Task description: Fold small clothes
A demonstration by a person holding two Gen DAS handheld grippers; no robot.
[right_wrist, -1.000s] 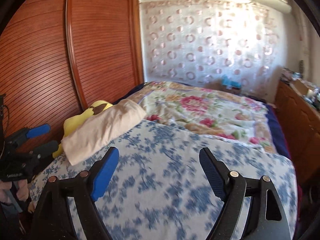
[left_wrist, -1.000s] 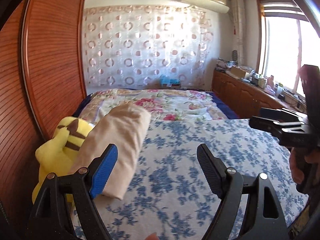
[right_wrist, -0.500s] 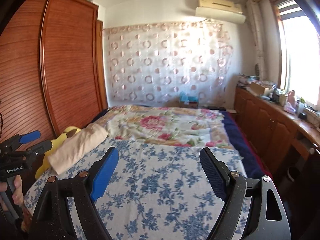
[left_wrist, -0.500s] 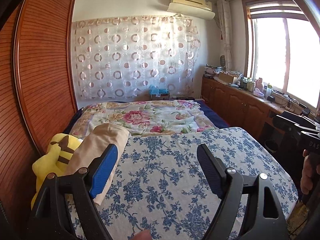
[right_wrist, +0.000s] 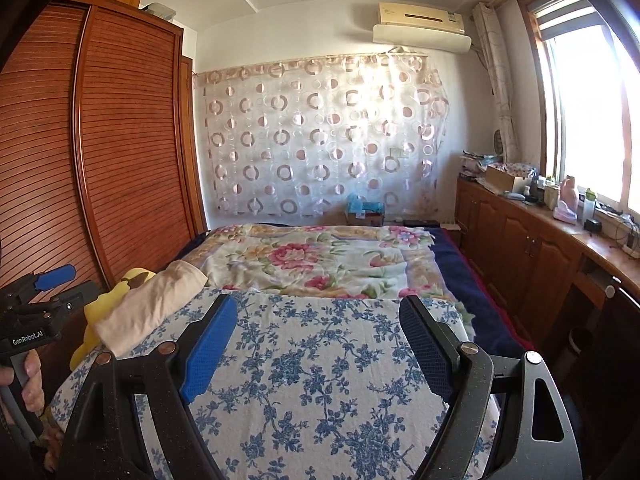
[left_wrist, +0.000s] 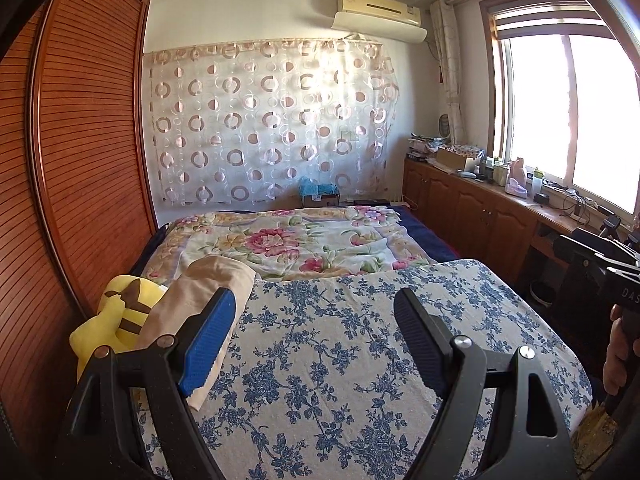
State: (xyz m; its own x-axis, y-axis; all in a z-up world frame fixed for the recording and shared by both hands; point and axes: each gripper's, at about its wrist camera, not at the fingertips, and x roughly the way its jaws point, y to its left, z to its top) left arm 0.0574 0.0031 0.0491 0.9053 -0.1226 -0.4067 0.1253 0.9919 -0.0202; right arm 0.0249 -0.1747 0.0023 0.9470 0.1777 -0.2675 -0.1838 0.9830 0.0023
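Left gripper: jaws wide, nothing held
Right gripper: jaws wide, nothing held
Folded beige garment: one
Yellow plush toy: one

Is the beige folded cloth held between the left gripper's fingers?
No: the beige folded cloth lies on the bed beside the yellow plush toy, clear of the open left gripper.

Yellow plush toy half-hidden behind beige cloth

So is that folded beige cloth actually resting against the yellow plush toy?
Touching. In the right wrist view the beige cloth lies directly on the yellow plush toy, overlapping it with no gap visible.
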